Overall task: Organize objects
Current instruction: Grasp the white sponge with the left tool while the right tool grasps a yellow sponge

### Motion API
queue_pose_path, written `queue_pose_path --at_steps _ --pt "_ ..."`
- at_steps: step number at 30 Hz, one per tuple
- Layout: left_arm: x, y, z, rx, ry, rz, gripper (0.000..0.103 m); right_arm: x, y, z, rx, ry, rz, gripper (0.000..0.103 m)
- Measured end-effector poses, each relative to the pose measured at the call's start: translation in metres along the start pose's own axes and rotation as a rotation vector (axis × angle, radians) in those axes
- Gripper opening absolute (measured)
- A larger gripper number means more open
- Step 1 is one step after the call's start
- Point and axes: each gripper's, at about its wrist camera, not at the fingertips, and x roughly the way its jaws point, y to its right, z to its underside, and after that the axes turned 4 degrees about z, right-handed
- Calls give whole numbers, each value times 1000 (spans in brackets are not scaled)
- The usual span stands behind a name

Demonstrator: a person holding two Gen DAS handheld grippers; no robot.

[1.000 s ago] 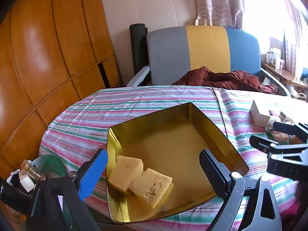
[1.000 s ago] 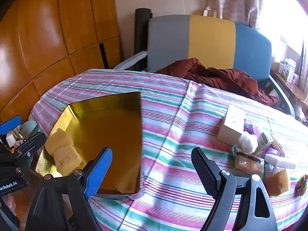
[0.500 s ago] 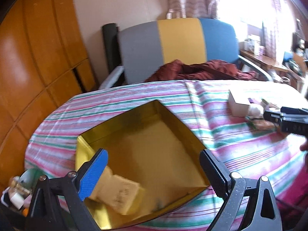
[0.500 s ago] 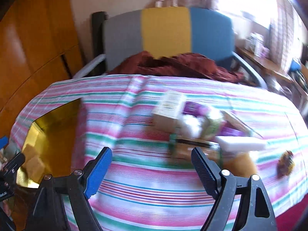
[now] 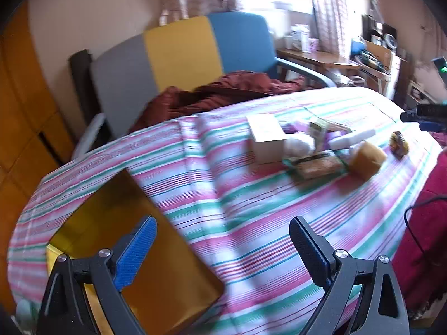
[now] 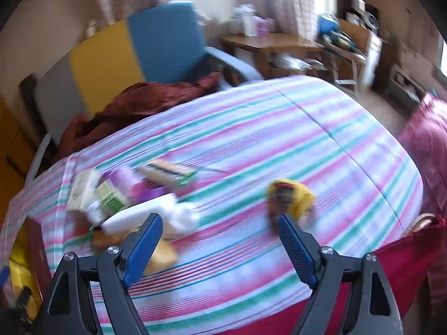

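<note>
Both claws are held apart and empty above the striped surface [image 5: 251, 209]: the left claw [image 5: 223, 251] beside the gold tray [image 5: 117, 209], the right claw [image 6: 218, 243] near the clutter pile [image 6: 125, 195].

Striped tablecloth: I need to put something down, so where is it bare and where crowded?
Bare: the striped tablecloth between the gold tray and the clutter pile, and beyond the yellow toy. Crowded: around that pile.
</note>
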Motion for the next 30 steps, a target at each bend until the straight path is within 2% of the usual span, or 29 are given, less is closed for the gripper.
queue_pose_path --at_steps 3,7,10,14,16,23,30 --pt "15 22 -11 44 -18 52 96 6 26 -5 77 -12 9 86" --pt "32 47 -32 58 -46 198 96 22 32 -1 98 -46 1 86" --pt "40 64 -52 68 -33 286 95 34 31 5 95 -82 -38 86" --pt "53 86 -79 145 -18 389 94 40 38 6 144 -110 -119 86" --pt "64 100 -91 195 -26 417 94 45 43 8 181 -133 -163 86" --pt "107 145 -124 303 -75 509 95 48 42 8 190 -140 -215 86" --pt "158 176 -139 317 -163 523 94 50 44 7 203 -142 -252 86"
